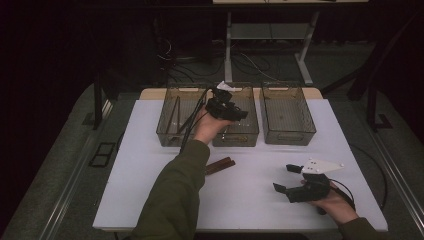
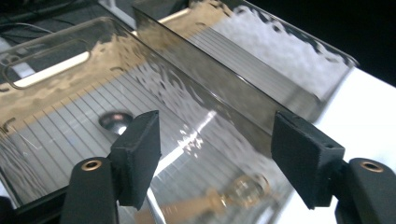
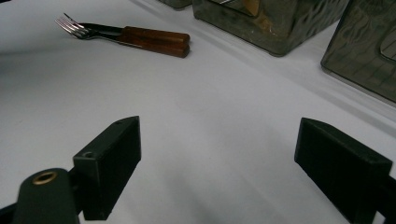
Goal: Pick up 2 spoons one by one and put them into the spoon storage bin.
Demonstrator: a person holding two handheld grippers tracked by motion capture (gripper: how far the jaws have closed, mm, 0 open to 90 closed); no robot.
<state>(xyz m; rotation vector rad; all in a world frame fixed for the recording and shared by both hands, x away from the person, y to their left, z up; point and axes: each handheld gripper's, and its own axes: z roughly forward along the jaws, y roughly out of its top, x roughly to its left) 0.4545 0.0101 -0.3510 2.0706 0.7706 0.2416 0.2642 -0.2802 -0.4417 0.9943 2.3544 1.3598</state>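
well, three bins (image 1: 287,117) (two forks (image 3: 126,35))

middle bin (image 1: 248,135) | smoky clear plastic, upright | spoon (image 2: 233,193) with pale handle lying flat inside | tabletop's far side

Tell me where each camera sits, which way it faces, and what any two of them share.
High view: above the near side, facing forward and down on the table and three bins; both forearms, left gripper over the middle bin, right gripper low.
Left gripper view: on the left gripper, looking down into the middle bin; its open jaws show.
Right gripper view: on the right gripper, looking low across the table; open jaws.
Shared: forks, also in the high view.
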